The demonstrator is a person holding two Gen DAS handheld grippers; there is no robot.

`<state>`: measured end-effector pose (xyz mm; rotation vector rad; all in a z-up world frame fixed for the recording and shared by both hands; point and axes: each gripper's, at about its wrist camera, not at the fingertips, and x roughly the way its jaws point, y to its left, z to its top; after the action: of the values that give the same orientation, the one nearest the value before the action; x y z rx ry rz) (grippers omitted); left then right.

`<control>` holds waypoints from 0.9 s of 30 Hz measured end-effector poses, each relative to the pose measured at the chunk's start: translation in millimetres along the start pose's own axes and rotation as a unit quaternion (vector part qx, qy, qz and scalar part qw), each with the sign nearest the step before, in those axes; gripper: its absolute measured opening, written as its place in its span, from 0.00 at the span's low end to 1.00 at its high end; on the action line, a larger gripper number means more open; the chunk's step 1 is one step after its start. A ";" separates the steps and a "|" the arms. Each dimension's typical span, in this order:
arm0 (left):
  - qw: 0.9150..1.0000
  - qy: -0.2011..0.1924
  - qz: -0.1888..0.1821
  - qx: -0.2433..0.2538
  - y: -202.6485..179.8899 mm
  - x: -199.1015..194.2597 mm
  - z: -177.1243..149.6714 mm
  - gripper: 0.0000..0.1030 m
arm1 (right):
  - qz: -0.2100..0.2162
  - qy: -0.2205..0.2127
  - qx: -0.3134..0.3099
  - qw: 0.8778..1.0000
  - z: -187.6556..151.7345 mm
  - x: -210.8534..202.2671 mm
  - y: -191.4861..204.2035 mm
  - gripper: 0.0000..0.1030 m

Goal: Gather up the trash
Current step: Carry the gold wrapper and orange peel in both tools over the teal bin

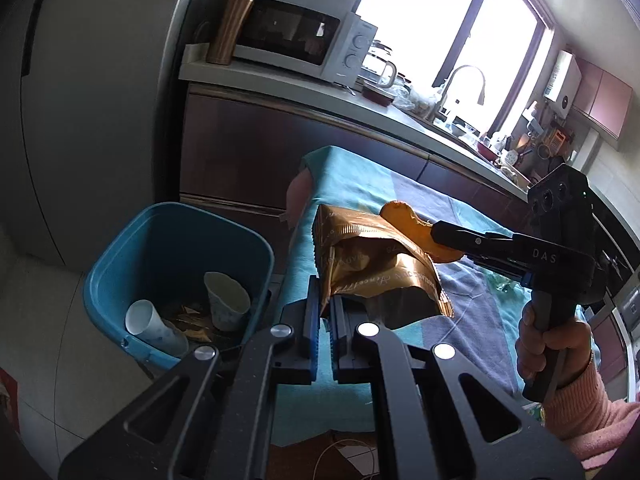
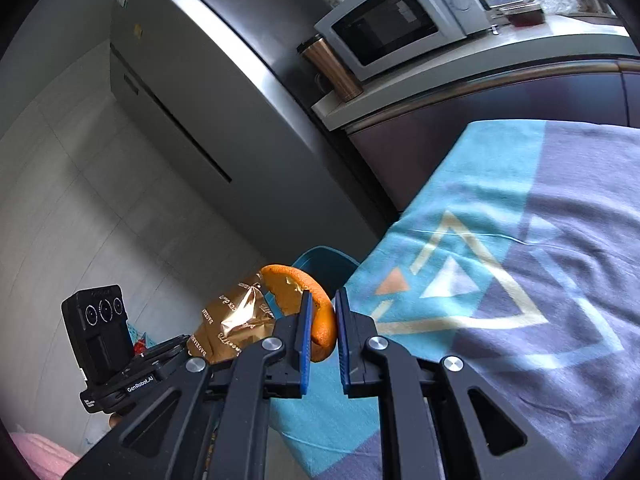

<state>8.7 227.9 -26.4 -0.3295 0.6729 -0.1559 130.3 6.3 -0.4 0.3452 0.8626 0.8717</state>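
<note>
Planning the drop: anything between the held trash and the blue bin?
Nothing visible. The left gripper holds the gold wrapper and the right gripper holds the orange peel, both beside the open-topped blue bin, which holds only paper cups.

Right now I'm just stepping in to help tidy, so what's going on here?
A person is clearing trash with two handheld grippers. The left gripper pinches a gold snack bag, and the right gripper holds an orange peel. Both are over the table edge, beside a blue bin that already holds two paper cups.
</note>
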 end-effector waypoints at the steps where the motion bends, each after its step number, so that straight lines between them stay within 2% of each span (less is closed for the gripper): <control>1: 1.000 -0.001 0.004 -0.005 4.9 -1.3 0.5 0.04 | 0.002 0.003 -0.003 1.000 1.4 4.4 3.0 0.10; 10: 0.999 -0.007 0.038 -0.030 40.3 -7.7 2.2 0.04 | 0.006 0.031 -0.023 0.999 11.6 44.8 24.1 0.10; 27: 0.995 0.002 0.083 -0.054 75.6 2.3 -0.7 0.05 | -0.002 0.078 -0.022 0.997 16.5 103.4 33.3 0.10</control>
<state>12.7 298.0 -54.6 -0.3747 0.7111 0.0386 161.3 109.0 -23.9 0.2387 0.9853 0.9209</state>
